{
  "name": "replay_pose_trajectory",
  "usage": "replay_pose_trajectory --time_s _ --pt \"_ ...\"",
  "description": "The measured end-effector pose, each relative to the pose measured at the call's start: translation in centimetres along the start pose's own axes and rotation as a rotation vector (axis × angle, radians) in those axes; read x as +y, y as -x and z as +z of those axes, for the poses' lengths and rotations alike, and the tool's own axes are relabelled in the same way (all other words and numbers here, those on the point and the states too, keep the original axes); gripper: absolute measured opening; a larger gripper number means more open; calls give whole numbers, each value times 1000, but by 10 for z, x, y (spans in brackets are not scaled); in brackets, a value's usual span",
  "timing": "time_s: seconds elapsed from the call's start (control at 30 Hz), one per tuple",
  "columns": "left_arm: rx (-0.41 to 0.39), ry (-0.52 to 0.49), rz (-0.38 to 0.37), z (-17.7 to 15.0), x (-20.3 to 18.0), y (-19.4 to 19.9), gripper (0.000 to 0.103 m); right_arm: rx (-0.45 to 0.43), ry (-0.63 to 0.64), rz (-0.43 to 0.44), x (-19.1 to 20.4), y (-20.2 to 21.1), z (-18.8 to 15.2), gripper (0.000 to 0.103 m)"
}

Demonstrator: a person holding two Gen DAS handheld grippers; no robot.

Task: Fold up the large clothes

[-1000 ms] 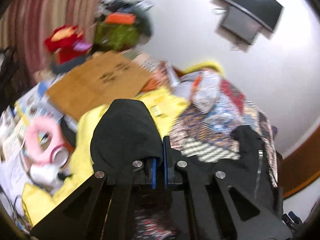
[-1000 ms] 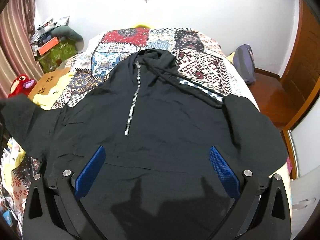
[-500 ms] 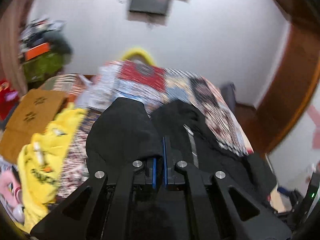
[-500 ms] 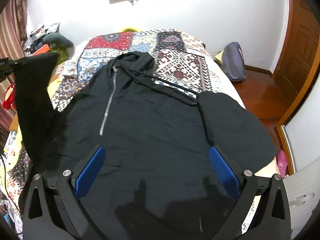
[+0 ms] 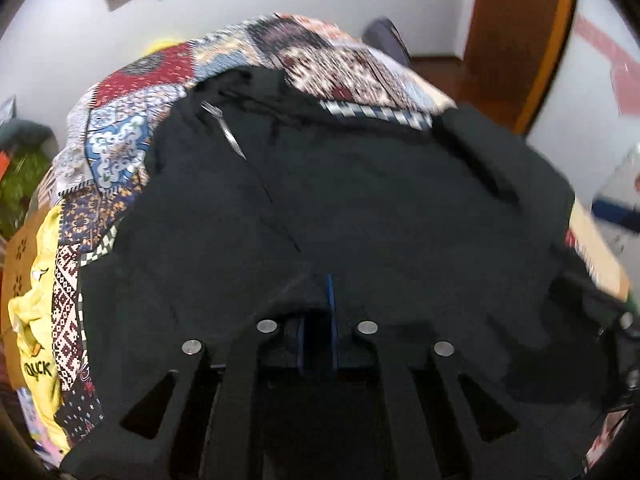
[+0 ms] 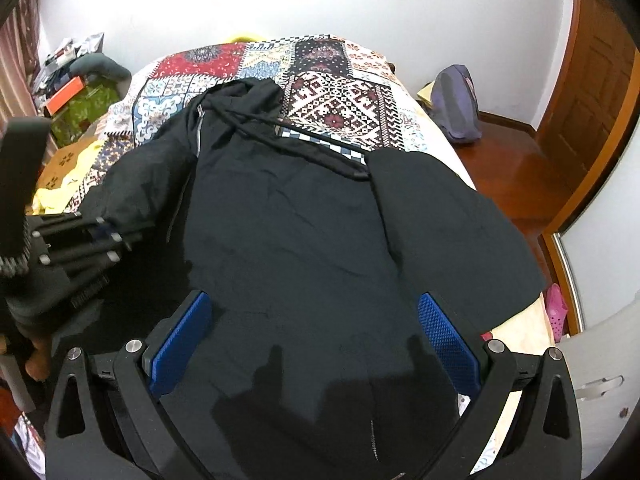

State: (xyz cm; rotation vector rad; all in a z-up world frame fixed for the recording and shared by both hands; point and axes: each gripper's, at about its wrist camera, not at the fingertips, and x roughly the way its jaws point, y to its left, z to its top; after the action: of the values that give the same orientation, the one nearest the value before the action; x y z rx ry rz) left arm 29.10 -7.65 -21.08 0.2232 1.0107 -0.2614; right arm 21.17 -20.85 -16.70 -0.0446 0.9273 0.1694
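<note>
While the left claw (image 5: 318, 312) carries the left sleeve (image 6: 132, 188) of the black hoodie (image 6: 288, 248) in over the chest, we should treat this as the placing part of the first fold. The hoodie lies face up on the patchwork bedspread (image 6: 332, 104), hood toward the wall, zipper (image 6: 199, 136) running down from the collar. The left claw's jaws have just begun to part, but in the left wrist view the dark cuff still sits between the blue pads, so we read it as grasping the sleeve, only barely. The right claw (image 6: 312, 340) hangs released over the lower hem, jaws wide apart, nothing between them.

To do this well, we would:
1. Lay the cuff down flat on the body before the pads let go fully, so it does not spring back or bunch.
2. Keep the sleeve's fold line along the shoulder seam, roughly parallel to the zipper, so the torso keeps a straight left edge.
3. Pull the claw back along the sleeve's length, not sideways, so the fabric is not dragged.
4. Watch the drawstring (image 6: 256, 128) near the collar; it could snag.

The right sleeve (image 6: 448, 232) spreads out toward the bed's edge and, we judge, wants the same treatment afterwards.
</note>
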Motion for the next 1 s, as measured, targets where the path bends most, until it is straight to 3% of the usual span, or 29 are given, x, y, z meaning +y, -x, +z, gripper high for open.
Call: replay_pose_trajectory --time_s 0.1,0.17,0.23,0.33,0.47,0.57,0.67,0.87,1.0 --pt "39 -8 -34 -9 -2 2 20 -4 21 -10 3 4 -2 103" --pt "53 8 -93 -15 2 8 33 -8 30 -14 5 7 -2 103" --pt "65 17 -138 -19 4 16 54 -11 38 -16 8 12 -2 103" --pt "37 21 -157 -29 12 42 55 -26 50 -13 15 20 1 103" --pt "-22 77 -125 -35 41 78 58 -61 80 5 33 32 10 103" --pt "-76 148 -60 -39 77 104 62 -93 118 14 52 38 18 103" --pt "-116 208 51 -46 118 124 64 -108 164 31 75 37 27 103" --pt "-110 318 150 -74 186 133 65 -77 290 92 136 13 37 103" --pt "-63 375 160 -100 214 119 65 -38 418 113 180 -14 35 103"
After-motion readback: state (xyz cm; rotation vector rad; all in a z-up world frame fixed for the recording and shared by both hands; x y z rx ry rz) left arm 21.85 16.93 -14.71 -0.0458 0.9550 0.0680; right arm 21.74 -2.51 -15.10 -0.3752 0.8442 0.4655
